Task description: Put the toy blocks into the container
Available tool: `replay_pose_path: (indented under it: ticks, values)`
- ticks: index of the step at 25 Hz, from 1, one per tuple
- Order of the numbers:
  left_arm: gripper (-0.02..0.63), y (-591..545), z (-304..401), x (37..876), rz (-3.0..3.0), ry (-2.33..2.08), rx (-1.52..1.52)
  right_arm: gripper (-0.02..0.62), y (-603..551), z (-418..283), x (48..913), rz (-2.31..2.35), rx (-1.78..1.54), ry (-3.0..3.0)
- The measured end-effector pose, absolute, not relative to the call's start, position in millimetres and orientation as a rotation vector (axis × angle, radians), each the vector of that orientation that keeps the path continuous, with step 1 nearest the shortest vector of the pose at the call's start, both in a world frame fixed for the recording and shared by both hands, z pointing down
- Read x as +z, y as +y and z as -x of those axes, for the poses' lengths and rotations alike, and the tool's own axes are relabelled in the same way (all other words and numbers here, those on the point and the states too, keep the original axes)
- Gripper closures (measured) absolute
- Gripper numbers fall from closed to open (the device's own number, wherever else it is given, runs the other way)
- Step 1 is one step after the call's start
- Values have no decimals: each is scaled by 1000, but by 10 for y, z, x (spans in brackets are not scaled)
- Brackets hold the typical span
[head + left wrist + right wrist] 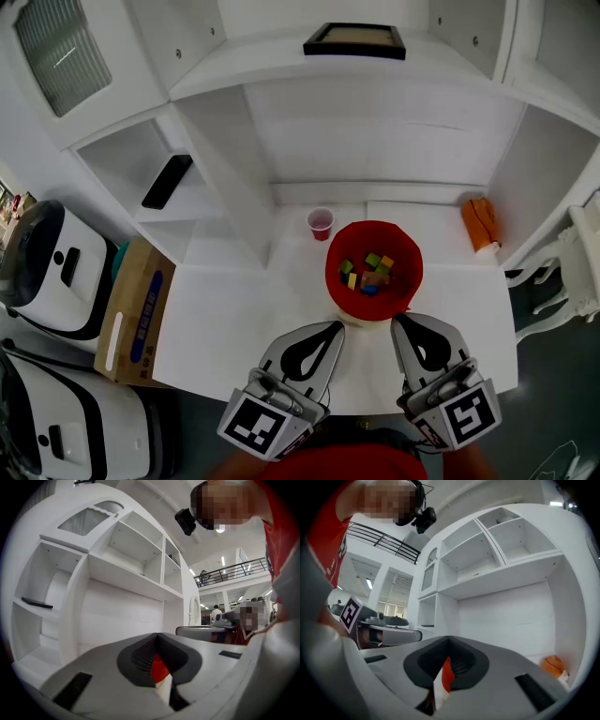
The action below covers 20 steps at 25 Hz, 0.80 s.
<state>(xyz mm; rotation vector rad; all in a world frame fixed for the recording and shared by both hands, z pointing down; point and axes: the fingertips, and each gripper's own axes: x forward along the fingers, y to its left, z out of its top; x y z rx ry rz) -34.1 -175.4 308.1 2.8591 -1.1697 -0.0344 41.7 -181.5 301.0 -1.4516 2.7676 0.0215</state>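
A red container (401, 246) stands on the white desk (234, 309), holding several toy blocks, among them a green one (372, 260), a yellow one (386, 262) and a blue one (369, 289). My left gripper (335, 326) is shut and empty, with its tip at the container's near left rim. On the near right side my right gripper (398, 320) is also shut and empty. In the left gripper view the jaws (157, 635) meet, and a red sliver of the container (161, 667) shows through them. The right gripper view shows the same sliver of container (447, 674) behind the closed right gripper (449, 639).
A small red cup (320, 223) stands left of the container near the back wall. An orange object (480, 223) lies at the desk's right end. A black flat device (167, 181) rests on a left shelf. A cardboard box (136, 309) and white appliances (56, 267) stand left of the desk.
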Motion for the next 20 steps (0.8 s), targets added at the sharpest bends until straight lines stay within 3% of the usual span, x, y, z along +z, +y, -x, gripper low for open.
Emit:
replay_pose_path:
  ticks: [20]
  values:
    - [591, -1357, 193, 3139, -2904, -1096, 55, 591, -1340, -305, 2982, 1407, -4, 2756]
